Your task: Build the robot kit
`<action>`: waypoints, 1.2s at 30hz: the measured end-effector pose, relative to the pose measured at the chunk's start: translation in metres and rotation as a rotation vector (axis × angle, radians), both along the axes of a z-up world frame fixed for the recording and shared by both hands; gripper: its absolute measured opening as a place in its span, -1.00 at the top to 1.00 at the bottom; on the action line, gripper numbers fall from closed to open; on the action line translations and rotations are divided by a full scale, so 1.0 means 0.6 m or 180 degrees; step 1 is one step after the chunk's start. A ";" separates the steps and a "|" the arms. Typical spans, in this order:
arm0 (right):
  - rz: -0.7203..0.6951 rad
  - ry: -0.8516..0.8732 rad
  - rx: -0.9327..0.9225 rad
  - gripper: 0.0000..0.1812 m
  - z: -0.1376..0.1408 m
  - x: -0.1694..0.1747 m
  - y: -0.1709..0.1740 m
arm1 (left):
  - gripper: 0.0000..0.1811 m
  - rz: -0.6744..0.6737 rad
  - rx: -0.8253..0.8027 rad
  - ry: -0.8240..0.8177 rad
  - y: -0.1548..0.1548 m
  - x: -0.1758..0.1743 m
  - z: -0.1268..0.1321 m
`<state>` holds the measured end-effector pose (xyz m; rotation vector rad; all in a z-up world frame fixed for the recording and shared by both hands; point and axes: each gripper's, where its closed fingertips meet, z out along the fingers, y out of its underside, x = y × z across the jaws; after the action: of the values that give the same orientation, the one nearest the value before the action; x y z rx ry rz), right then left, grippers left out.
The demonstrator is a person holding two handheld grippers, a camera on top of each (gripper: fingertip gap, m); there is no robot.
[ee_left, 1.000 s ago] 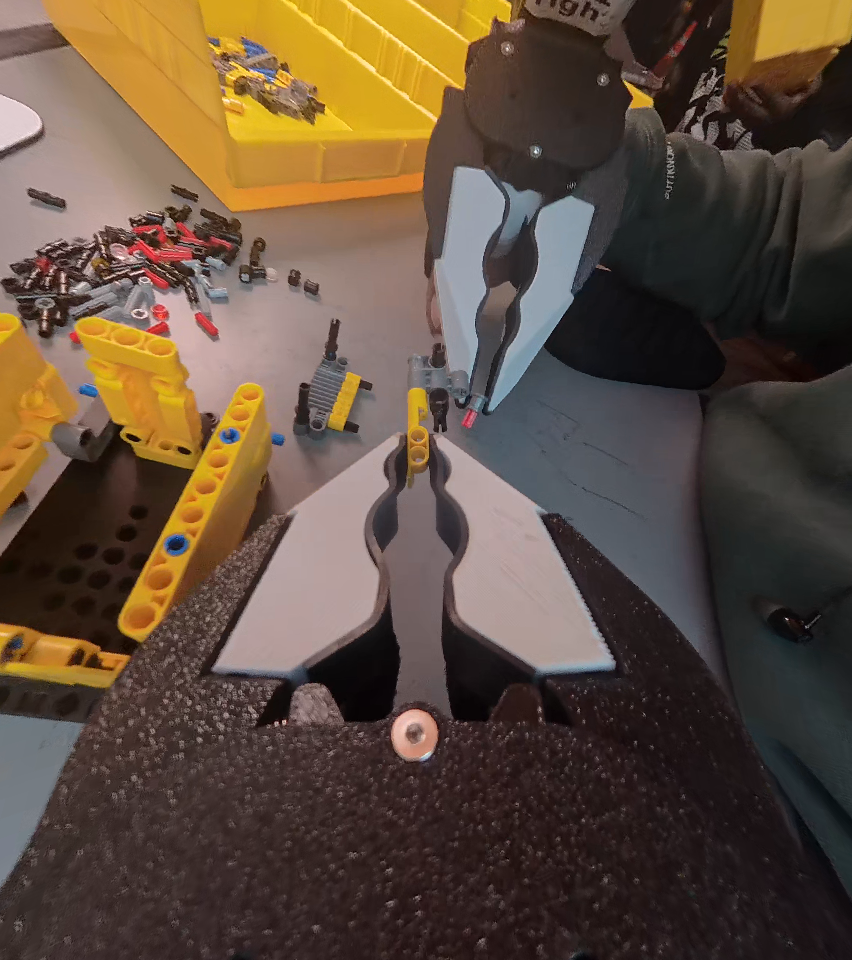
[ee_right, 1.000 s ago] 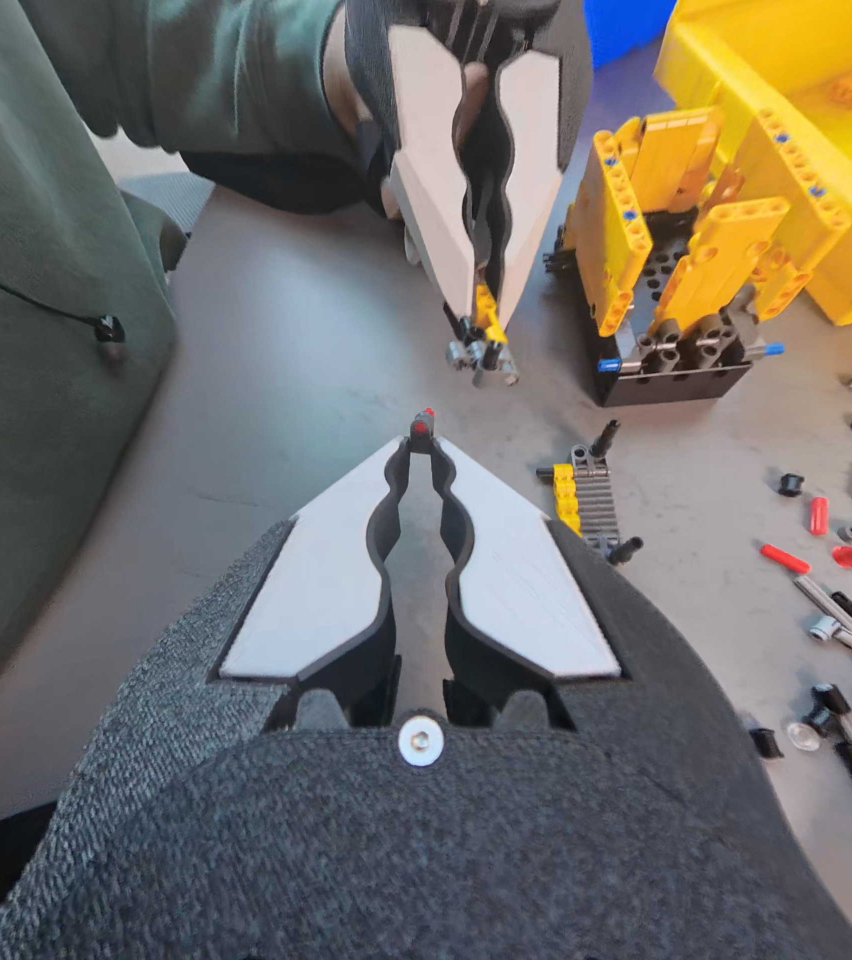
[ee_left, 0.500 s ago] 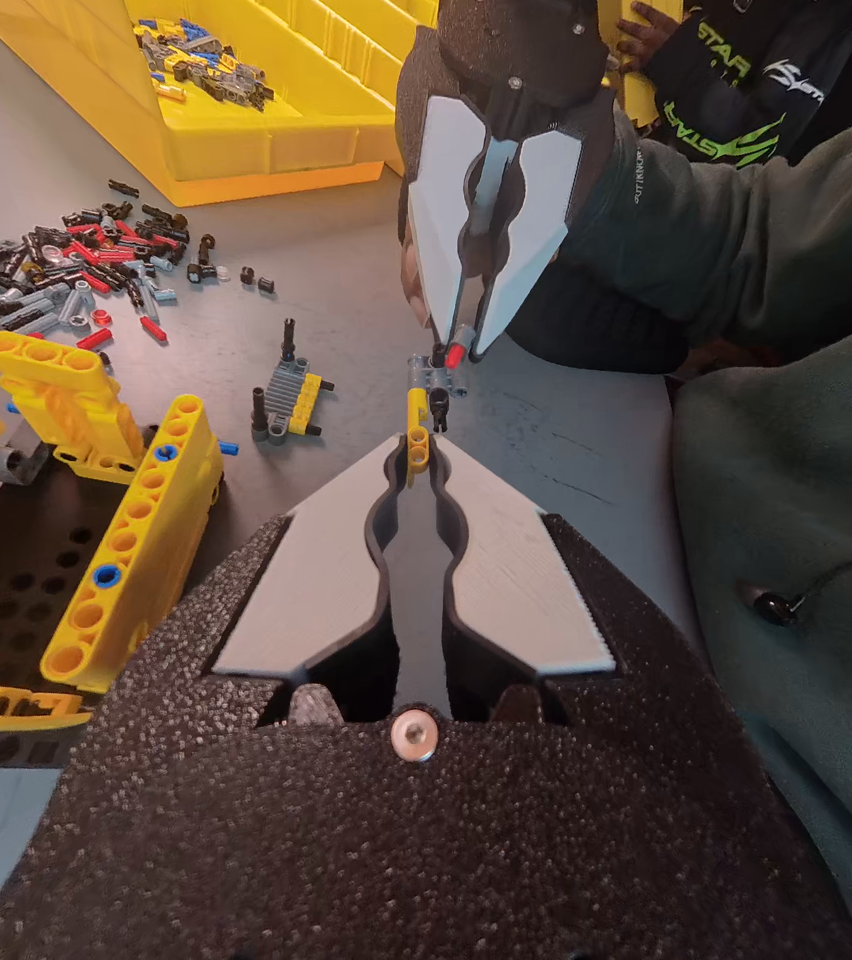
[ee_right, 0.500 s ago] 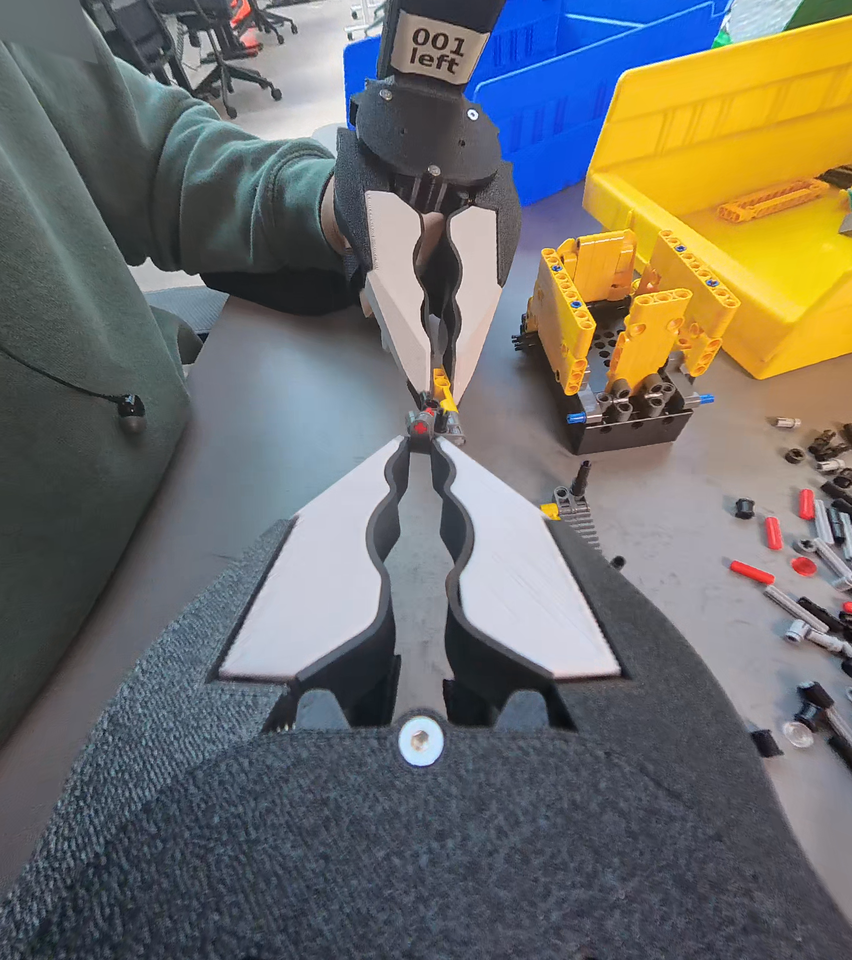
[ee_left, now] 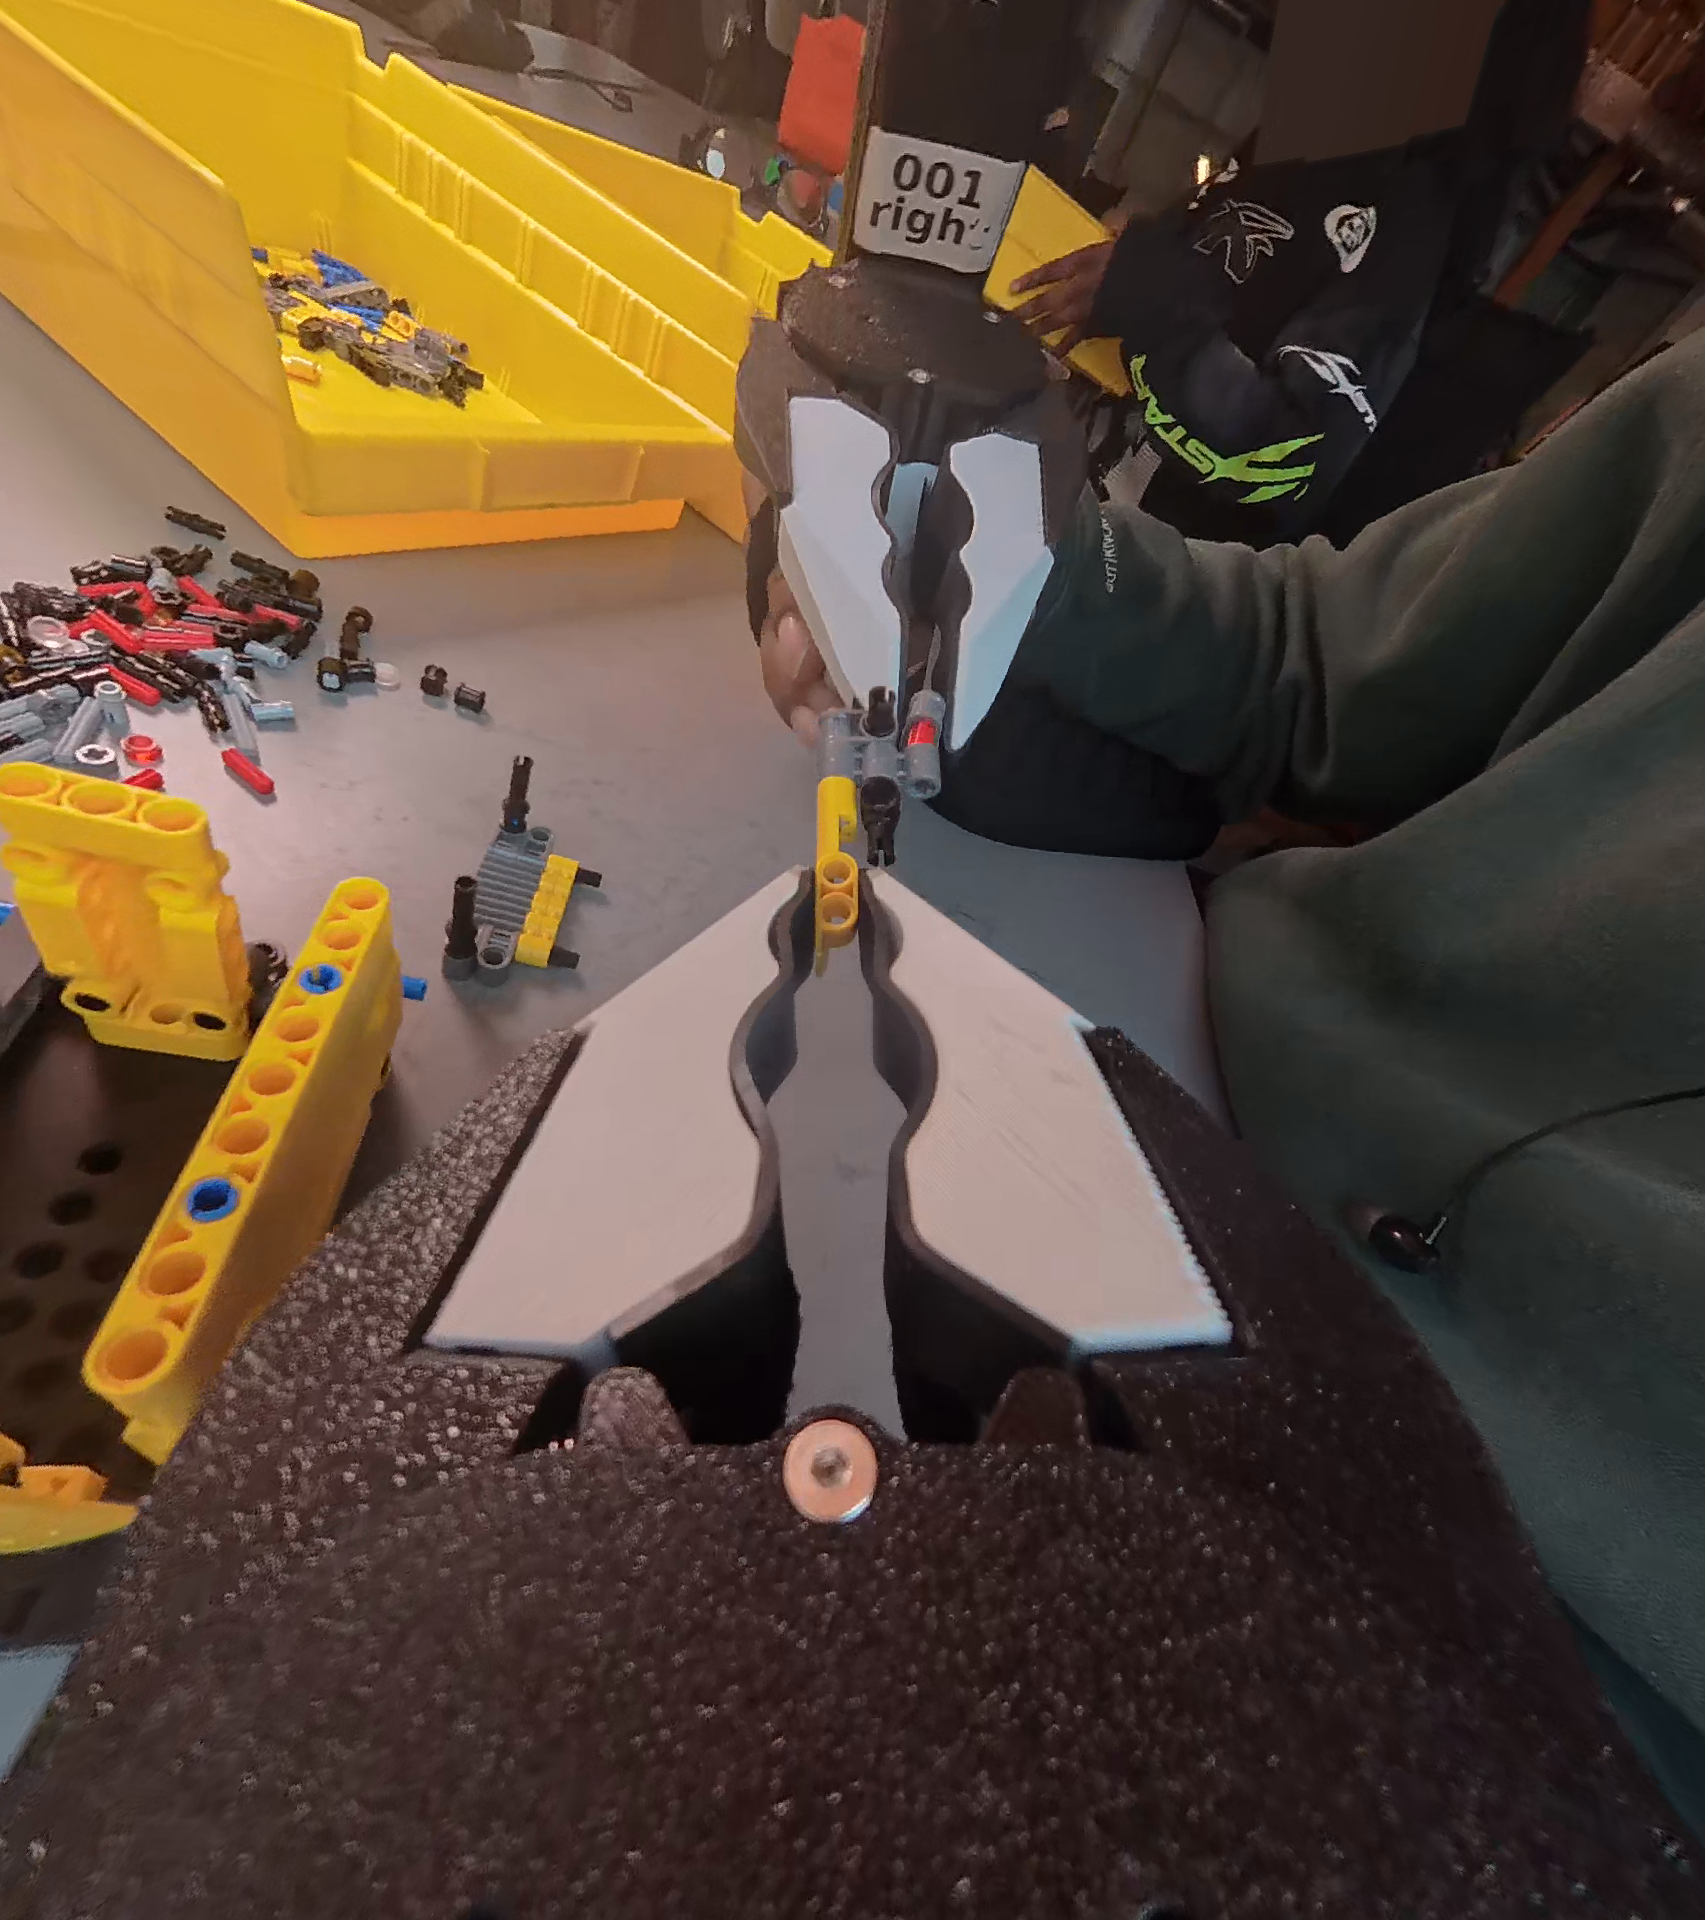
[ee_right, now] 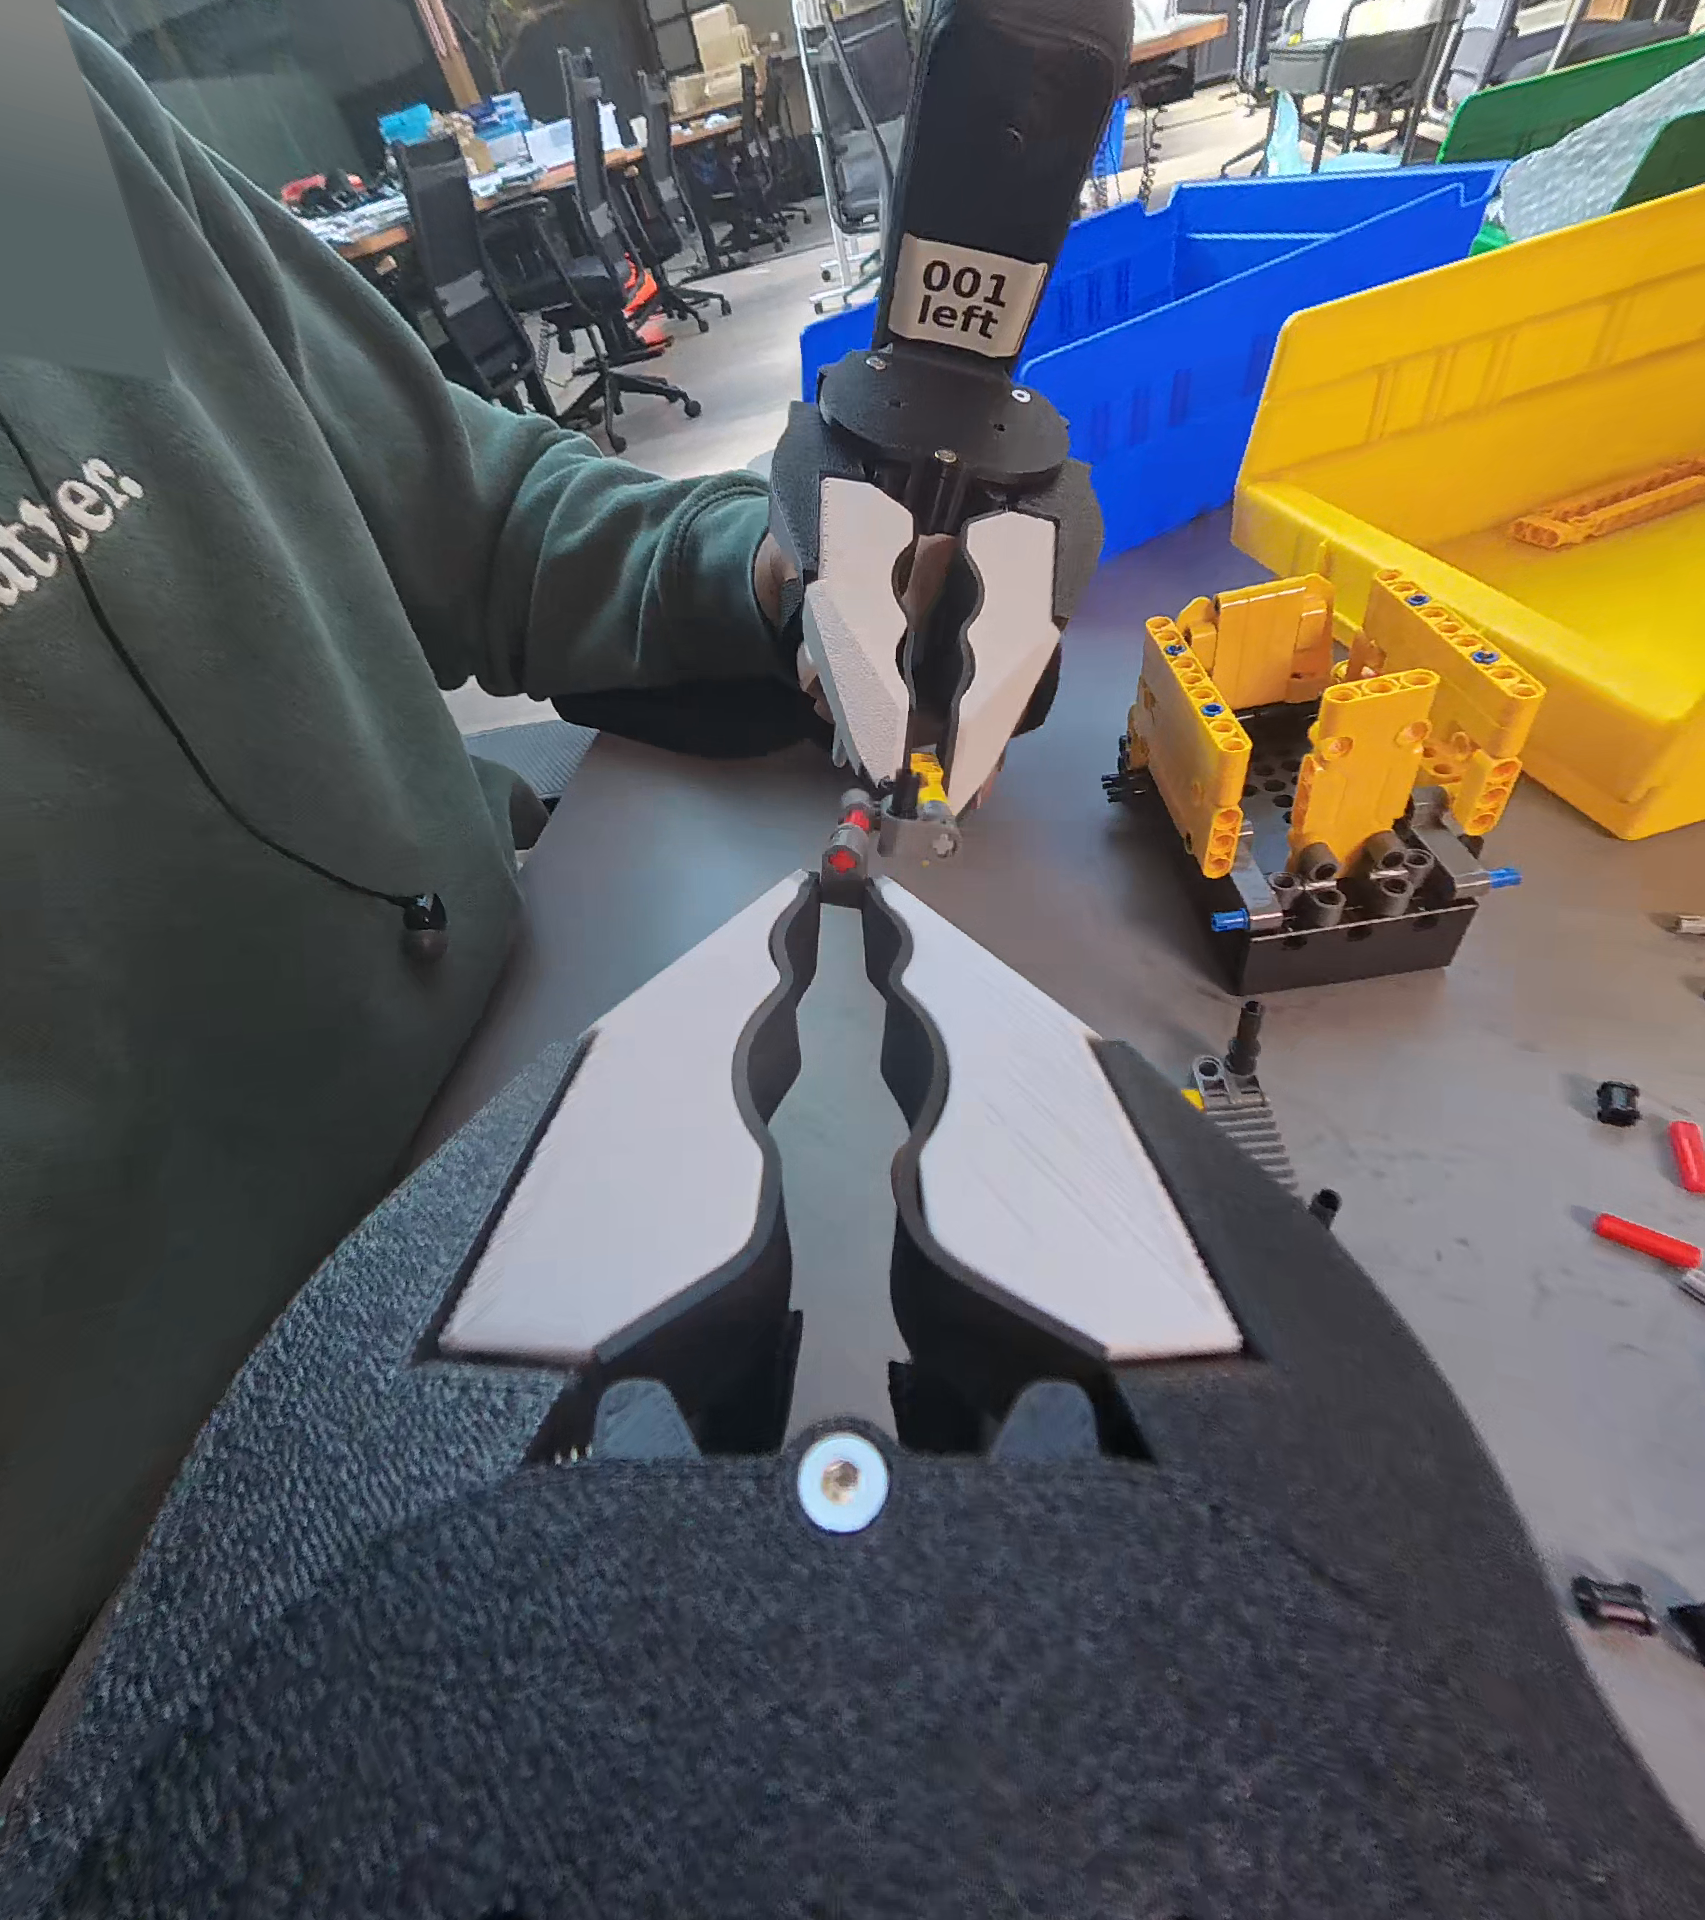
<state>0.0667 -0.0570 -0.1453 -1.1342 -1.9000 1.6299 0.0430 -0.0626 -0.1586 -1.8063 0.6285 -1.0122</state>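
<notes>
**Two grippers meet over one small brick piece**

A small yellow beam capped with a grey connector hangs above the grey table, pinched by the left gripper. The right gripper is clamped on a red-tipped pin touching that connector. Near, a yellow-and-black brick frame; farther, loose pins and a yellow bin.

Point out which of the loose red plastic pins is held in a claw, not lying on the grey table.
The short red pin pinched in the right claw, raised against the grey connector piece held by the left claw. The other red pins lie loose on the grey table.
</notes>
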 end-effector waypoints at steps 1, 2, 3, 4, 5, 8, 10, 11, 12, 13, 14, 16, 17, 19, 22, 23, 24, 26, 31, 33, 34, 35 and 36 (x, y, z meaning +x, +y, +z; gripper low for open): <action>0.0033 0.0004 -0.0046 0.92 0.002 0.001 -0.003 | 0.93 -0.0028 0.0031 0.0013 -0.002 0.002 0.001; 0.0059 -0.0012 -0.0058 0.92 0.003 0.003 -0.006 | 0.93 -0.0051 0.0065 0.0021 -0.004 0.004 0.002; 0.0074 -0.0030 -0.0038 0.92 0.001 0.004 -0.008 | 0.94 -0.0070 0.0092 0.0036 -0.005 0.005 0.003; 0.0090 -0.0058 -0.0012 0.92 -0.001 0.005 -0.010 | 0.93 -0.0088 0.0106 0.0067 -0.007 0.006 0.001; 0.0098 -0.0095 0.0018 0.92 -0.004 0.006 -0.011 | 0.93 -0.0105 0.0107 0.0105 -0.008 0.007 -0.001; 0.0098 -0.0267 0.0095 0.93 -0.018 0.009 -0.010 | 0.94 -0.0134 0.0099 0.0283 -0.009 0.006 -0.014; 0.0120 -0.0437 0.0206 0.93 -0.038 0.012 -0.011 | 0.94 -0.0175 0.0110 0.0550 -0.011 0.007 -0.031; 0.0136 -0.0520 0.0284 0.93 -0.050 0.014 -0.012 | 0.94 -0.0199 0.0131 0.0706 -0.012 0.007 -0.040; 0.0157 -0.0598 0.0331 0.93 -0.060 0.015 -0.013 | 0.94 -0.0224 0.0143 0.0821 -0.014 0.008 -0.047; 0.0180 -0.0671 0.0357 0.93 -0.069 0.017 -0.016 | 0.94 -0.0250 0.0136 0.0905 -0.016 0.009 -0.054; 0.0186 -0.0709 0.0395 0.93 -0.076 0.017 -0.017 | 0.94 -0.0263 0.0124 0.0959 -0.017 0.009 -0.059; 0.0195 -0.0735 0.0449 0.93 -0.084 0.015 -0.019 | 0.94 -0.0271 0.0085 0.0959 -0.017 0.010 -0.063; 0.0193 -0.0726 0.0459 0.93 -0.085 0.014 -0.020 | 0.94 -0.0269 0.0064 0.0931 -0.016 0.010 -0.063; 0.0207 -0.0706 0.0464 0.93 -0.084 0.014 -0.021 | 0.94 -0.0266 0.0020 0.0896 -0.016 0.011 -0.062; 0.0191 -0.0666 0.0459 0.93 -0.080 0.014 -0.019 | 0.94 -0.0246 0.0007 0.0925 -0.015 0.010 -0.063; 0.0195 -0.0656 0.0428 0.93 -0.077 0.013 -0.020 | 0.94 -0.0247 0.0002 0.0946 -0.015 0.009 -0.064; 0.0189 -0.0674 0.0464 0.93 -0.080 0.013 -0.019 | 0.94 -0.0252 0.0001 0.0946 -0.016 0.010 -0.064; 0.0186 -0.0703 0.0504 0.93 -0.083 0.013 -0.020 | 0.94 -0.0259 -0.0002 0.0956 -0.016 0.010 -0.065; 0.0268 -0.0765 0.0570 0.93 -0.089 0.019 -0.026 | 0.94 -0.0304 -0.0050 0.0970 -0.019 0.014 -0.070; 0.0255 -0.0791 0.0607 0.93 -0.093 0.019 -0.025 | 0.94 -0.0305 -0.0073 0.0986 -0.019 0.014 -0.073; 0.0271 -0.0810 0.0628 0.93 -0.094 0.020 -0.026 | 0.94 -0.0318 -0.0089 0.1001 -0.020 0.015 -0.075; 0.0287 -0.0838 0.0669 0.93 -0.098 0.021 -0.027 | 0.94 -0.0337 -0.0107 0.1033 -0.021 0.016 -0.078; 0.0304 -0.0878 0.0716 0.93 -0.103 0.023 -0.028 | 0.94 -0.0355 -0.0122 0.1082 -0.023 0.017 -0.082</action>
<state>0.0803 -0.0741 -0.2071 -1.2403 -2.2766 1.3165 0.0534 -0.0764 -0.2080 -2.0148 0.9305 -0.7976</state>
